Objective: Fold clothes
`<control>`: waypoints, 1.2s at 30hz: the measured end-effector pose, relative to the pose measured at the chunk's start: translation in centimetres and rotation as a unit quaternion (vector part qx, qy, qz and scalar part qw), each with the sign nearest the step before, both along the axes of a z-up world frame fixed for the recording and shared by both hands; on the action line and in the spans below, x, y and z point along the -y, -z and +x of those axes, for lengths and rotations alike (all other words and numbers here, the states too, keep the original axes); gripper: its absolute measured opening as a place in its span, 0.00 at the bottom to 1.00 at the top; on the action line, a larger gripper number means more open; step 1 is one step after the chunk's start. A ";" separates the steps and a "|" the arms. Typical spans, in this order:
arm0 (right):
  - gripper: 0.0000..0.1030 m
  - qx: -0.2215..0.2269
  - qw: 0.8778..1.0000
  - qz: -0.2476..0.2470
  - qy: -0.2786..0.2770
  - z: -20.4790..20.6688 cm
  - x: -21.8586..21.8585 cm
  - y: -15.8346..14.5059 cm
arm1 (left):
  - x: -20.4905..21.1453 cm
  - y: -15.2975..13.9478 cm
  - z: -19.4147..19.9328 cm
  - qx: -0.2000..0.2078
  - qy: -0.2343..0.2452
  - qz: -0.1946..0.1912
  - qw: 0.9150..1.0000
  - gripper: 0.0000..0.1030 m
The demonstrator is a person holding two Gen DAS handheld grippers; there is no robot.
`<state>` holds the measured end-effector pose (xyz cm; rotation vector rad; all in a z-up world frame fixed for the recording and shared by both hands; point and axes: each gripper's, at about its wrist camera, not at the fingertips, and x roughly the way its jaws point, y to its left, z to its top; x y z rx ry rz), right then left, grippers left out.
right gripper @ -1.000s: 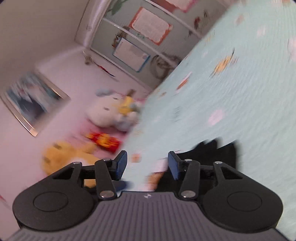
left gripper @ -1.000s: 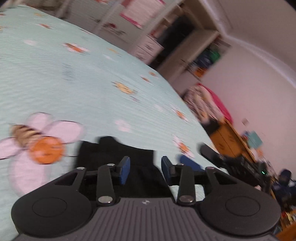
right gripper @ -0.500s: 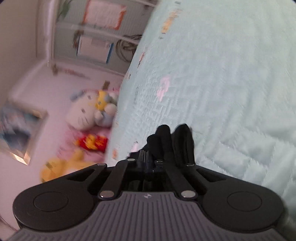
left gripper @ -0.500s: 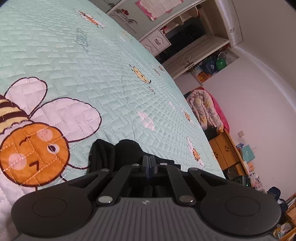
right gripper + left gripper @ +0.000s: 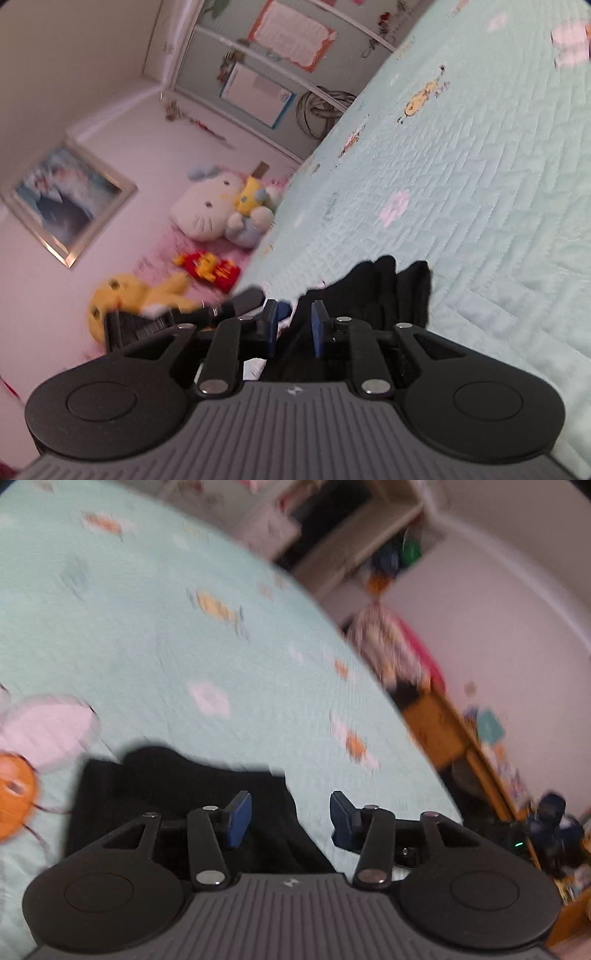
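Two tools hang over a small black knitted garment [image 5: 177, 794] lying on the mint-green quilted bed cover [image 5: 147, 635]. The left tool [image 5: 290, 818] gapes wide, holding nothing. The right tool [image 5: 293, 326] is narrowly parted over the cloth's edge, gripping nothing.

Quilt [image 5: 480, 177], mint green, stitched in zigzag, printed with bees and pale flowers; large bee motif [image 5: 22, 775] at its left edge. Beyond its far edge: white cat plush [image 5: 210, 210], yellow plush [image 5: 122, 295], red item [image 5: 210, 269] between them, framed picture [image 5: 66, 199] on wall, posters [image 5: 291, 33] on wardrobe doors. Wooden dresser [image 5: 454, 734] off the right edge, cluttered.
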<state>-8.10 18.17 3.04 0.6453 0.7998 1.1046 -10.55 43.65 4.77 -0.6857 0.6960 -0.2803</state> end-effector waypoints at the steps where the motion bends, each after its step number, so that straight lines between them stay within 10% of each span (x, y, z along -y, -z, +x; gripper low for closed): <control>1: 0.20 0.021 1.000 -0.018 -0.011 -0.1 -0.3 -0.5 | 0.4 0.5 0.7 -0.017 0.010 -0.001 1.000 0.43; 5: 0.19 0.014 0.998 -0.040 -0.044 -0.3 -0.5 -0.1 | 0.2 1.1 1.7 -0.044 0.015 -0.010 0.999 0.30; 11: 0.18 0.133 0.976 -0.140 -0.097 -1.1 -2.2 -0.5 | -0.7 1.3 2.4 -0.068 0.010 -0.027 0.997 0.29; 25: 0.12 0.411 0.863 -0.227 -0.185 -4.8 -3.5 -0.8 | -0.3 1.0 3.5 -0.098 0.011 -0.011 0.995 0.28; 36: 0.00 0.225 0.941 -0.161 -0.194 -1.1 -3.0 -0.7 | -0.1 0.9 3.6 -0.105 0.010 -0.004 0.994 0.28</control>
